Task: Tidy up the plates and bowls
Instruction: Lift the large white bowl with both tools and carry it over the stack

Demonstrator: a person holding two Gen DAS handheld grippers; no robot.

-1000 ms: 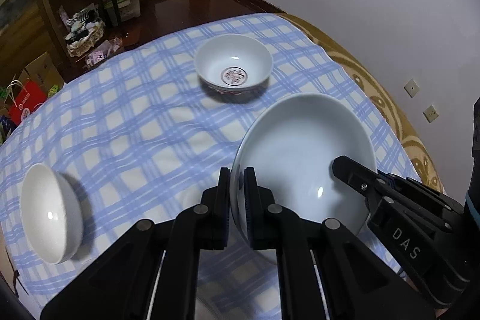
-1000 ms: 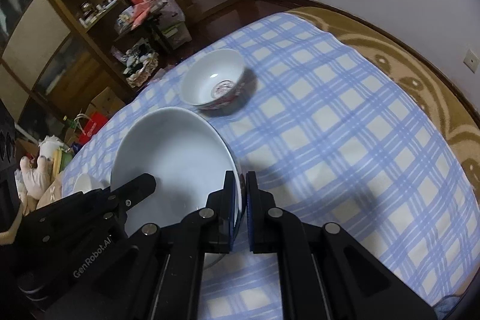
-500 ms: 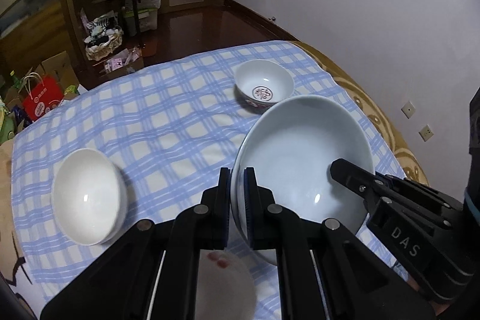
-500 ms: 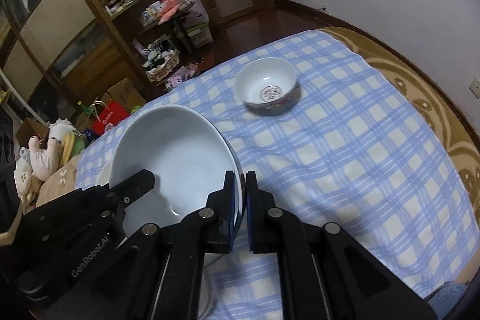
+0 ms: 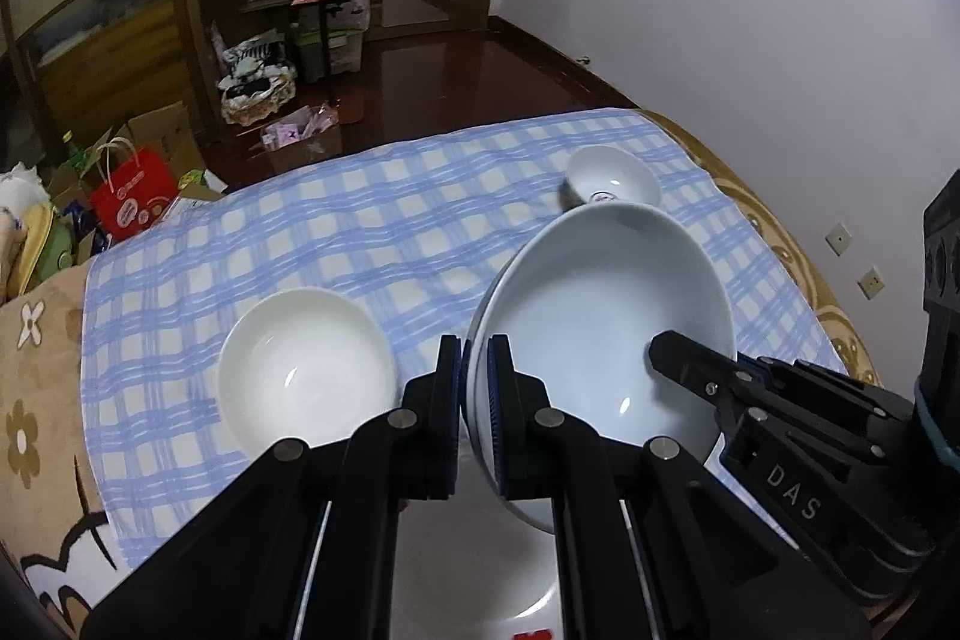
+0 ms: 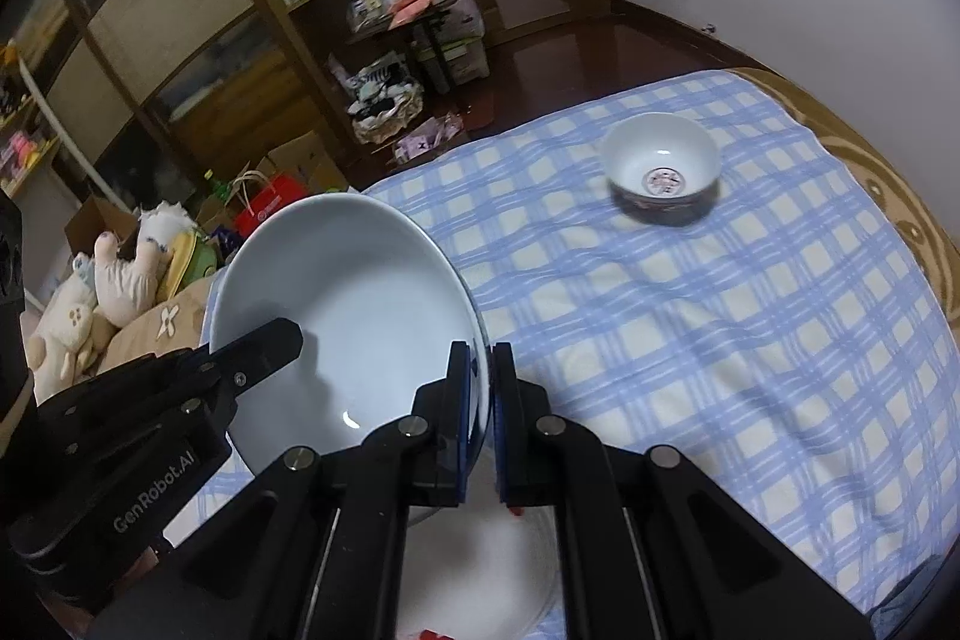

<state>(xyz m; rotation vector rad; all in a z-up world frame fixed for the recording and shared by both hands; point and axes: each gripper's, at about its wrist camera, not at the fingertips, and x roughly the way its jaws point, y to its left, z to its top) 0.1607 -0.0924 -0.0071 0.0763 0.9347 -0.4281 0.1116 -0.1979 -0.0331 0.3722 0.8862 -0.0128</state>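
"DAS" is printed in pale letters on the right gripper (image 5: 660,358), seen across the big bowl (image 5: 600,316). "GenRobot.AI" is on the left gripper (image 6: 282,340), opposite side of that bowl.

Both cameras ride close behind their grippers, looking steeply down; both see the checked cloth (image 5: 372,232) and big bowl (image 6: 354,304).

Pale blue-white large bowl (image 5: 606,316), plain white bowl (image 5: 306,364), blue-and-cream checked cloth (image 6: 720,316) (small bowl (image 6: 660,166) bears a red emblem).
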